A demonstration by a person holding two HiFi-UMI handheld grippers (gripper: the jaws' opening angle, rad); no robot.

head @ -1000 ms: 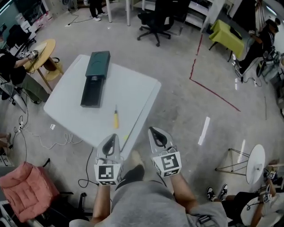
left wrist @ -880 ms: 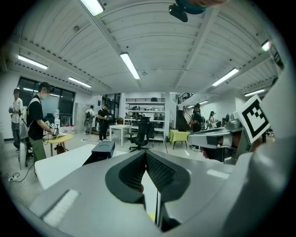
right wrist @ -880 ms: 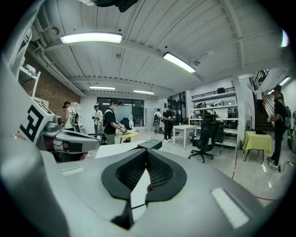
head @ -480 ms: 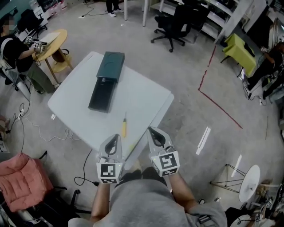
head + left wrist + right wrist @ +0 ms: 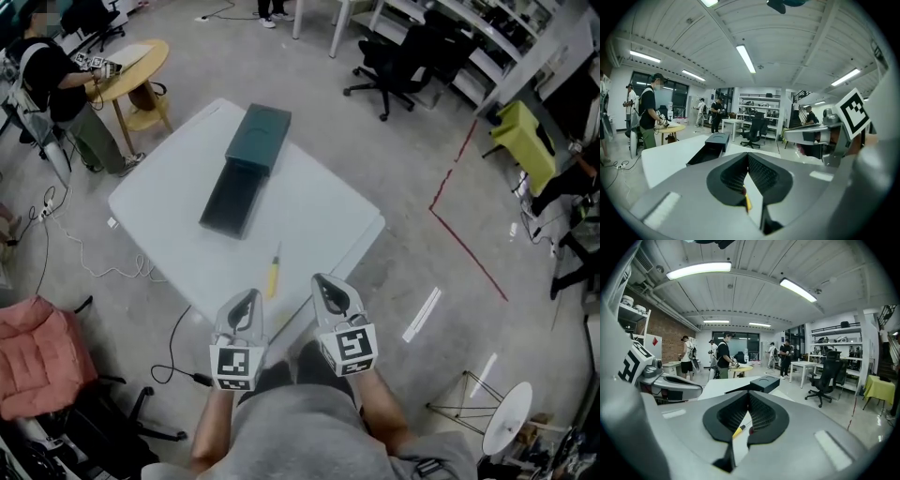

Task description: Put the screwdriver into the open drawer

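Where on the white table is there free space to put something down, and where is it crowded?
The table is bare on the right, between the drawer box and the right edge, and also left of the open drawer. The near corner is tighter: the screwdriver lies there, a little past the drawer's front.

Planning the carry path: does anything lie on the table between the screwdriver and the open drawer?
No; the head view shows only bare tabletop between screwdriver and drawer.
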